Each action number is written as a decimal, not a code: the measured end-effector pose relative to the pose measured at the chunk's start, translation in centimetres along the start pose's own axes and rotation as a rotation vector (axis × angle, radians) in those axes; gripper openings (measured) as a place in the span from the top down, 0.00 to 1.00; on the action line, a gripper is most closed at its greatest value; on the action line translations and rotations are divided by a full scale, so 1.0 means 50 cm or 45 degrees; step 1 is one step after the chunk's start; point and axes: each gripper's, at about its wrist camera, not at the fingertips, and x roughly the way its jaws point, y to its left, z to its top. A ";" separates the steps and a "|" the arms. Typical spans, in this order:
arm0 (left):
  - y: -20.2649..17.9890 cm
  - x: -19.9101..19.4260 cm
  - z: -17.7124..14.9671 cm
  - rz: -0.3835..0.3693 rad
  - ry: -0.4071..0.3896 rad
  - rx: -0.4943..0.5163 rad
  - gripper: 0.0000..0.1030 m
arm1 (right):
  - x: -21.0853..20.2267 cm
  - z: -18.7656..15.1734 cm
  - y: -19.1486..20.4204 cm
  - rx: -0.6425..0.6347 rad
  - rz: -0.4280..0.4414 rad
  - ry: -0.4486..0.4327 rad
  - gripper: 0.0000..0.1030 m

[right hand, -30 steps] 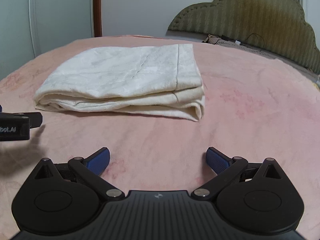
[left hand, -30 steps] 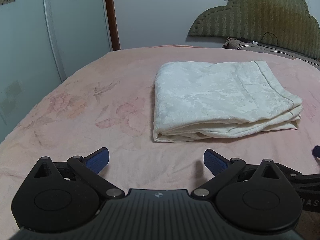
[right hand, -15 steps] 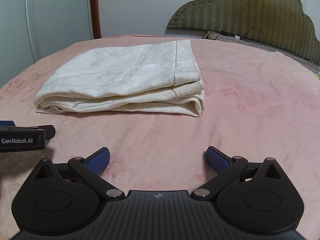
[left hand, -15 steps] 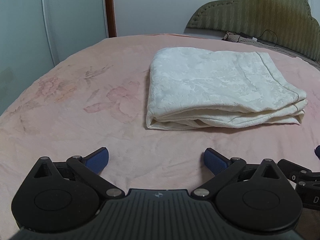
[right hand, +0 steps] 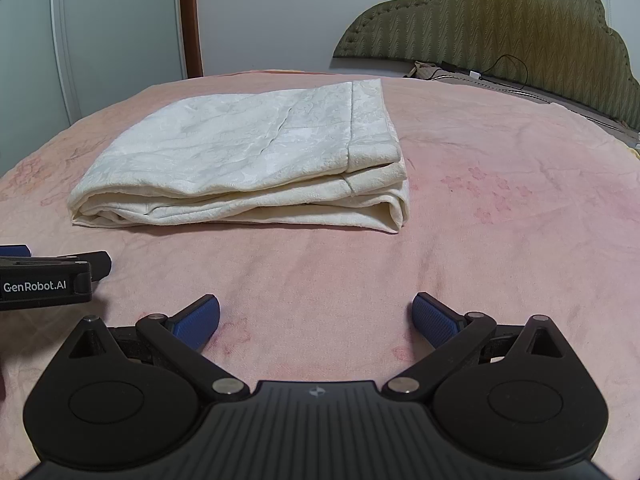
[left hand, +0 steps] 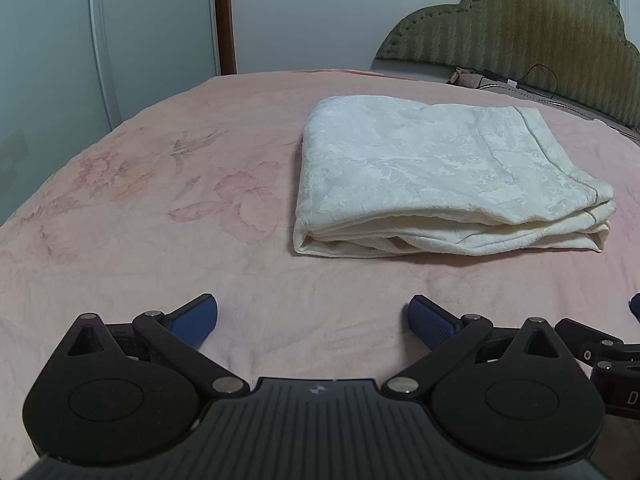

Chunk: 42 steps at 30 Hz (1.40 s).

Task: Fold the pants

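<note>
**Folded pants lie alone on the bed; both grippers empty**

Compared with a second ago, the folded cream pants [left hand: 440, 176] sit a little farther from both cameras, and more of the left gripper's black body now shows at the left edge of the right wrist view. The pants themselves look unchanged: a flat, layered rectangle.

The left gripper [left hand: 314, 318] and the right gripper [right hand: 316, 318] each have their blue-padded fingers spread wide, holding nothing, both hanging over bare blanket short of the near edge of the pants and not touching them.

The pants rest on a pink floral blanket [left hand: 160, 200] covering the bed. Behind stands an olive quilted headboard [right hand: 500, 20], with a black cable [right hand: 508, 68] at its foot, a white wall and pale wardrobe doors [left hand: 60, 60].
</note>
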 end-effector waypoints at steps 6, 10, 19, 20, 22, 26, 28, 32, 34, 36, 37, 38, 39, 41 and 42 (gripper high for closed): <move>0.001 0.000 0.000 -0.001 -0.001 -0.002 0.00 | 0.000 0.000 0.001 0.001 0.000 0.000 0.00; 0.001 0.000 0.000 -0.002 0.004 -0.006 0.00 | 0.001 0.000 0.001 0.000 0.000 0.000 0.00; -0.036 -0.018 -0.009 0.094 -0.052 0.109 0.00 | 0.000 0.000 0.000 0.002 0.001 0.000 0.00; -0.037 -0.018 -0.009 0.094 -0.053 0.110 0.00 | 0.000 0.000 0.001 0.001 0.000 0.000 0.00; -0.030 -0.016 -0.007 0.079 -0.043 0.089 0.00 | 0.000 0.000 0.001 0.001 0.000 0.000 0.00; -0.012 -0.009 -0.004 0.034 -0.017 0.023 0.00 | 0.000 0.000 0.001 0.001 0.000 0.000 0.00; -0.010 -0.008 -0.003 0.028 -0.012 0.011 0.00 | 0.000 0.000 0.001 0.001 0.000 0.000 0.00; -0.013 -0.008 -0.005 0.034 -0.016 0.017 0.00 | 0.000 0.000 0.001 0.001 0.000 0.000 0.00; -0.013 -0.009 -0.005 0.031 -0.015 0.014 0.00 | 0.000 0.000 0.001 0.001 0.000 -0.001 0.00; -0.012 -0.008 -0.005 0.028 -0.014 0.009 0.00 | 0.000 0.000 0.001 0.001 0.000 0.000 0.00; -0.012 -0.008 -0.005 0.028 -0.013 0.008 0.00 | 0.000 0.000 0.001 0.001 0.000 -0.001 0.00; -0.012 -0.008 -0.005 0.028 -0.013 0.008 0.00 | 0.000 0.000 0.001 0.001 0.000 -0.001 0.00; -0.012 -0.008 -0.005 0.028 -0.013 0.009 0.00 | 0.000 0.000 0.001 0.001 0.000 -0.001 0.00; -0.011 -0.007 -0.005 0.026 -0.013 0.007 0.00 | 0.000 0.000 0.001 0.001 0.000 0.000 0.00; -0.011 -0.007 -0.005 0.025 -0.012 0.004 0.00 | 0.000 0.000 0.001 0.001 0.000 -0.001 0.00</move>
